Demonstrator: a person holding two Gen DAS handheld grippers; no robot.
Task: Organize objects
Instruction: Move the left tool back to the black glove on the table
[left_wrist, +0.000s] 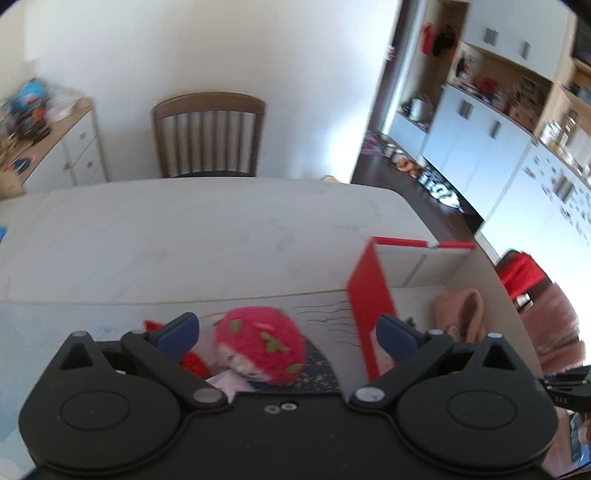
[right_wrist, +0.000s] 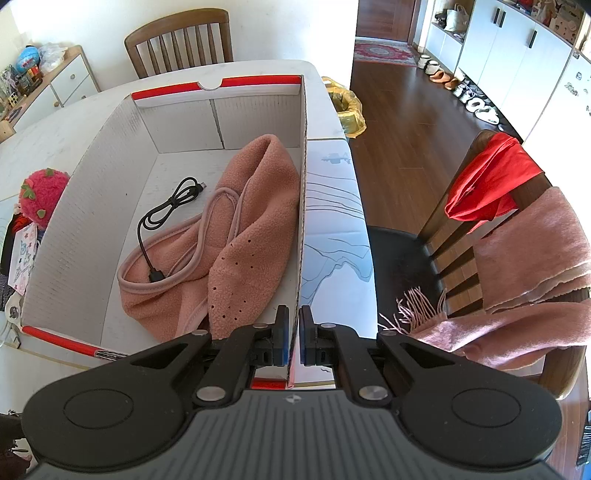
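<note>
A red cardboard box with a white inside stands on the white table. In it lie a pink fleece garment and a coiled black cable. My right gripper is shut on the box's right wall, near its front corner. Left of the box, a red strawberry plush rests on a small pile of cloth and paper; in the right wrist view the plush sits outside the box's left wall. My left gripper is open wide over the plush, touching nothing. The box's red wall stands by its right finger.
A wooden chair stands at the table's far side. On the right, another chair carries a red cloth and a pink scarf. A yellow bag lies past the table's far right corner. A white cabinet stands far left.
</note>
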